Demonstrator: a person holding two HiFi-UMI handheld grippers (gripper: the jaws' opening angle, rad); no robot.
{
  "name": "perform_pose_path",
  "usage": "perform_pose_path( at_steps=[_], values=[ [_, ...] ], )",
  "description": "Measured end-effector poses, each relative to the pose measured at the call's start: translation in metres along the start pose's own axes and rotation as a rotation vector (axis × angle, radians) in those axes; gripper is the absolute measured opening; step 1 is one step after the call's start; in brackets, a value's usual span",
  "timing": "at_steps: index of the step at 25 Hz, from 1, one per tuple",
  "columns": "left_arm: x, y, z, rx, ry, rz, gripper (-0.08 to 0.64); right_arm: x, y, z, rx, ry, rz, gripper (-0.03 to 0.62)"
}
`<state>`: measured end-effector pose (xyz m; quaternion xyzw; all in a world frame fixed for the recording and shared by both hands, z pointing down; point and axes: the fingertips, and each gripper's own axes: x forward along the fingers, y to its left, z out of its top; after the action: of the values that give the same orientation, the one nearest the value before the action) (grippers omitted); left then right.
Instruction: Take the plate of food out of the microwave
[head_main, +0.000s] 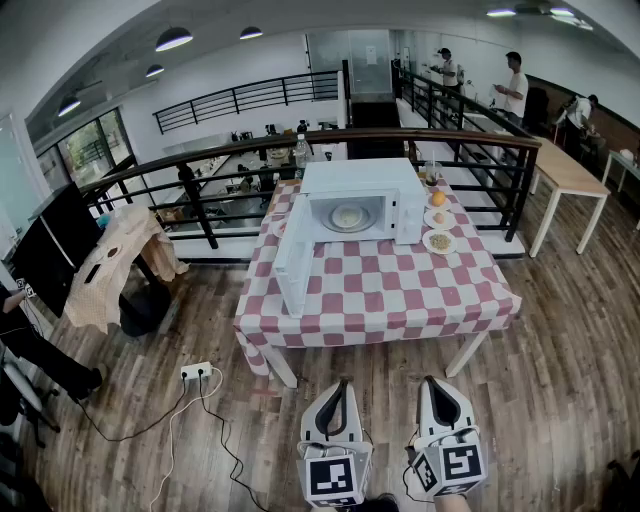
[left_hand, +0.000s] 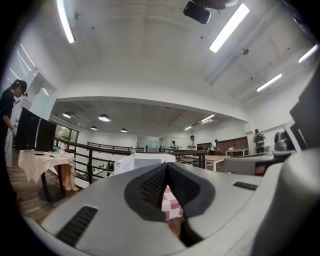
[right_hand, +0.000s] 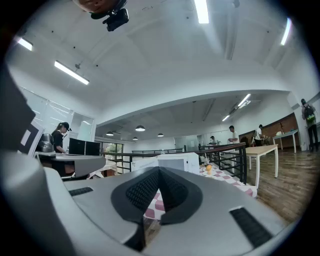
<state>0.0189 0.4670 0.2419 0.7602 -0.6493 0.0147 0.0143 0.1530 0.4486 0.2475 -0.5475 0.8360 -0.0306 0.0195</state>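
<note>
White microwave (head_main: 360, 205) stands open, plate (head_main: 349, 217) inside, seemingly with food. Left gripper (head_main: 344, 384) and right gripper (head_main: 432, 384), jaws together and empty, are well off: approach level, open, pinch the rim.

The right tool (right_hand: 159, 171), jaws together and empty, faces the white microwave (right_hand: 175, 162) on the checked table (right_hand: 227, 176).

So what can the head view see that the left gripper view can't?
Only the head view: the plate of food inside the open microwave, small plates beside it, plus the left gripper and right gripper from above. Only the left gripper view: its own ribbed pads close up, shut, and a long ceiling light. Both: the microwave, the checked tablecloth and the black railing.
</note>
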Motion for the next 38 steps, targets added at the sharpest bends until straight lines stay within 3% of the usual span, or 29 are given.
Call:
perform_pose_path(
  at_steps=[7, 17, 38],
  values=[
    [0.003, 0.003, -0.001, 0.011, -0.06, 0.013, 0.02, 0.001, 0.0, -0.003, 0.003, 0.005, 0.007, 0.0],
    [0.011, -0.006, -0.001, 0.01, -0.002, 0.021, 0.02, 0.008, -0.014, -0.001, 0.018, -0.005, 0.011, 0.002],
    [0.04, -0.025, -0.014, -0.021, 0.022, 0.074, 0.02, 0.026, -0.041, -0.013, 0.04, 0.018, 0.079, 0.002]
  ],
)
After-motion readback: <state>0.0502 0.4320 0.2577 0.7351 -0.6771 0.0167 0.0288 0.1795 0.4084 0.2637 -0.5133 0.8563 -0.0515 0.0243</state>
